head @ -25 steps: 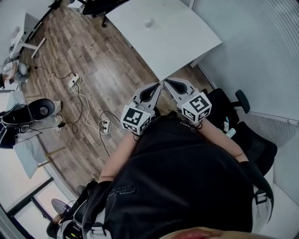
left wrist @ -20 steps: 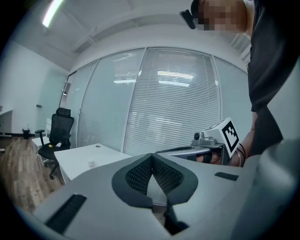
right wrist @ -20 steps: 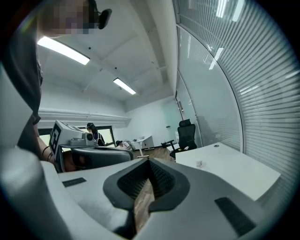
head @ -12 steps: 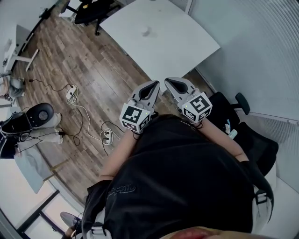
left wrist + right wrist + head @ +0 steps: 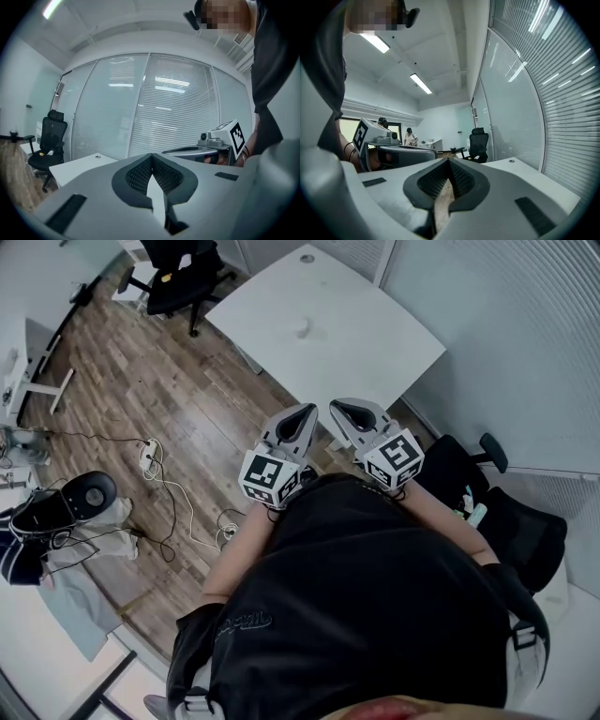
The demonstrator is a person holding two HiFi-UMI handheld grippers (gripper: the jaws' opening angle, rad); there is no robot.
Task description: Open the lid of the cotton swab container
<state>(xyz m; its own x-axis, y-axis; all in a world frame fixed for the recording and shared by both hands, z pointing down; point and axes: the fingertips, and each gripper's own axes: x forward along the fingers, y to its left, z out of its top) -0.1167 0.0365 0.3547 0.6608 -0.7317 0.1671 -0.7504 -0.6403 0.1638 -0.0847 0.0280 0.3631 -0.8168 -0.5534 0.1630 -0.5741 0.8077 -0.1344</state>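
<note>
A white table (image 5: 347, 343) stands ahead of me on the wooden floor. A small pale object (image 5: 302, 331) sits on it, too small to tell whether it is the cotton swab container. I hold both grippers side by side in front of my chest, well short of the table. The left gripper (image 5: 310, 412) is shut with nothing in it, and so is the right gripper (image 5: 337, 408). In the left gripper view the jaws (image 5: 151, 157) meet, with the table (image 5: 79, 166) beyond them. In the right gripper view the jaws (image 5: 449, 162) are closed too.
A black office chair (image 5: 178, 263) stands at the table's far left, and another chair (image 5: 511, 521) is close at my right. Power strips and cables (image 5: 148, 454) lie on the floor to the left. A glass wall with blinds (image 5: 525, 324) runs along the right.
The view has advanced toward the table, which now shows more fully. Both grippers have stayed shut and side by side, carried forward with me.
</note>
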